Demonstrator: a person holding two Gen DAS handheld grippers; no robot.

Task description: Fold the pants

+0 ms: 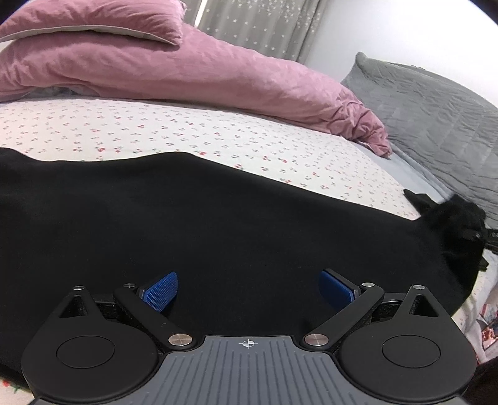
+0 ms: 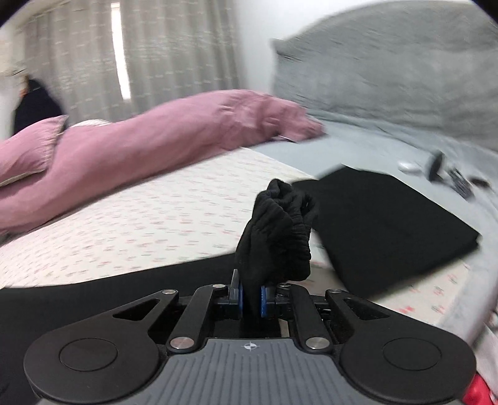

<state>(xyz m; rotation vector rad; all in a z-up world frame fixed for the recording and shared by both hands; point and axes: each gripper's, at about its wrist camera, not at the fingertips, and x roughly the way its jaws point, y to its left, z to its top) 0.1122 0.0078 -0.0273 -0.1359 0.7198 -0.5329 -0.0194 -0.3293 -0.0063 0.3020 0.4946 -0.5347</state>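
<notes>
Left wrist view looks across a bed with a white flower-print sheet (image 1: pixel 193 131), where the black pants (image 1: pixel 202 224) lie spread flat over the near part of the mattress. The left gripper (image 1: pixel 248 288) hovers over the dark cloth with its blue pads (image 1: pixel 160 289) spread wide apart and nothing between them. At the far right edge of this view one end of the pants is bunched and lifted off the sheet, beside what looks like part of the other tool, though it is too dark and small to be sure. A pink duvet (image 1: pixel 186 71) and a pink pillow (image 1: pixel 93 21) lie along the far side of the bed, with a grey quilted pillow (image 1: pixel 435 115) to their right.

From the right wrist view, blurred, the right gripper (image 2: pixel 251 296) has its jaws pressed together on a gathered fold of the pants, which stands up in a crumpled bunch above the pads. To the right, a folded black garment (image 2: pixel 389 224) lies flat on the sheet.
</notes>
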